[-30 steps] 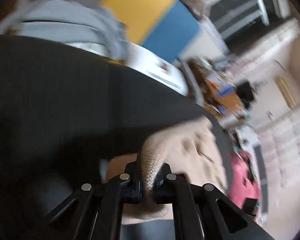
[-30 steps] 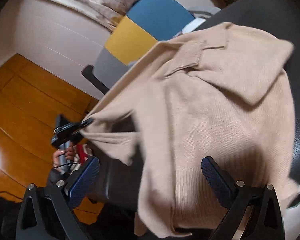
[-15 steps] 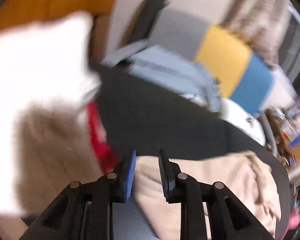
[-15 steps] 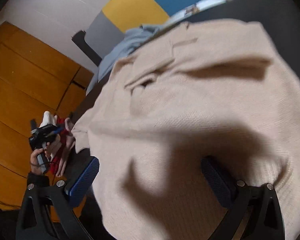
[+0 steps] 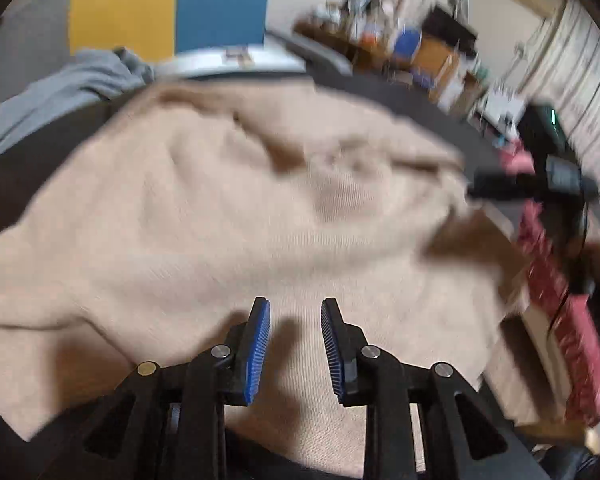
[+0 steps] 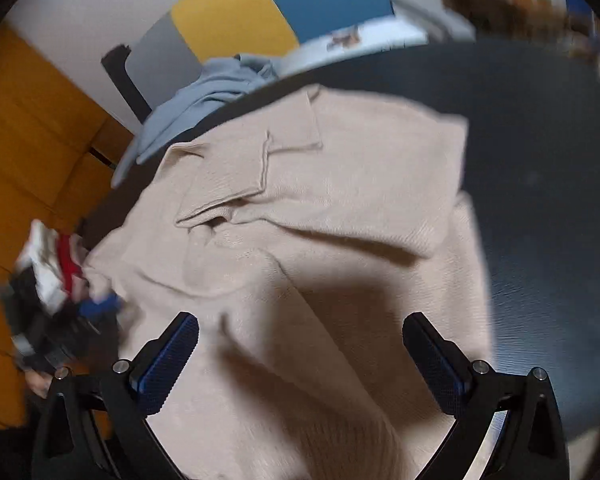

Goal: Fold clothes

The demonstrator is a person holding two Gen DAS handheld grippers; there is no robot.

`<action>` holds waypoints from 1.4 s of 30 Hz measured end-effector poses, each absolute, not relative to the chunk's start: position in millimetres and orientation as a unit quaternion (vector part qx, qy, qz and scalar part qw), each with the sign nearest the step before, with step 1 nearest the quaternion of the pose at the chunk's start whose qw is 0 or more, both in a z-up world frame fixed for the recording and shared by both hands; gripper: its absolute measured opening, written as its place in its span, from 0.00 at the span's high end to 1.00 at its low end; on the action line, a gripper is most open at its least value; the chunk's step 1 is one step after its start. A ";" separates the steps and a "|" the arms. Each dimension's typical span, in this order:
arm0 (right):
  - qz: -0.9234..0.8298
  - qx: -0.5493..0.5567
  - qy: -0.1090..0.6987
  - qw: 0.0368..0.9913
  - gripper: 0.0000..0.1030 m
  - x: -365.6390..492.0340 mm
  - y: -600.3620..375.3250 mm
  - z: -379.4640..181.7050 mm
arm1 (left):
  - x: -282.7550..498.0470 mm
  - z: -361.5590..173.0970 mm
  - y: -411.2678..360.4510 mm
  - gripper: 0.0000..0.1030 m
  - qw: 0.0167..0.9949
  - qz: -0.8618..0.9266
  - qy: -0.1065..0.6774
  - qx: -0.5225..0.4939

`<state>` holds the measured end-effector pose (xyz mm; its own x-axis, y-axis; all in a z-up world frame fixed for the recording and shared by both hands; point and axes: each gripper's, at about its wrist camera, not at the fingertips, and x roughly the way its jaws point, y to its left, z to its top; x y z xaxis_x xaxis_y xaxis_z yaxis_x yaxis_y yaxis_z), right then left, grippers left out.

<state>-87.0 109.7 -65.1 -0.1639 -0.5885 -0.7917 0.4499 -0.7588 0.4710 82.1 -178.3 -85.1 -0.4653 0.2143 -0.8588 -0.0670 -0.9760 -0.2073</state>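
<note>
A beige knit sweater (image 6: 308,216) lies spread and partly folded over a dark round table (image 6: 540,160). In the left wrist view the same sweater (image 5: 220,216) fills the middle. My left gripper (image 5: 295,322) hovers over its near part, jaws a little apart with only air between the blue pads. My right gripper (image 6: 300,344) stands wide open above the sweater's lower part, holding nothing. At the left edge of the right wrist view the other gripper (image 6: 96,308) shows blurred beside the sweater's edge.
A grey-blue garment (image 6: 204,92) lies at the table's far side, below a yellow and blue panel (image 6: 280,4). A red and pink cloth (image 5: 556,292) hangs at the right in the left wrist view. An orange wooden floor (image 6: 28,140) lies left of the table.
My left gripper let go of the sweater's edge, its jaws parted, and it swung round over the spread sweater. The right gripper stayed open and shifted over the sweater.
</note>
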 end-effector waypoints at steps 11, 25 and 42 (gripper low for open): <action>-0.698 0.548 -0.223 0.403 0.00 -138.8 80.0 -110.4 | 67.3 -103.0 -275.6 0.98 0.011 0.824 -0.138 -0.549; -0.722 0.498 -0.155 0.455 0.00 -67.7 12.2 -109.9 | 84.7 -77.6 -330.3 0.88 -0.187 0.827 -0.027 -0.529; -0.829 0.408 0.042 0.379 0.00 -36.3 3.2 -56.7 | 188.5 -93.1 -293.2 0.78 -0.104 0.892 -0.197 -0.394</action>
<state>-36.3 3.2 -56.7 -0.3791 -0.5947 -0.7090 0.6631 -0.7090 0.2401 188.5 -293.2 -93.1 -0.6675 -0.0299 -0.7440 0.3404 -0.9009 -0.2692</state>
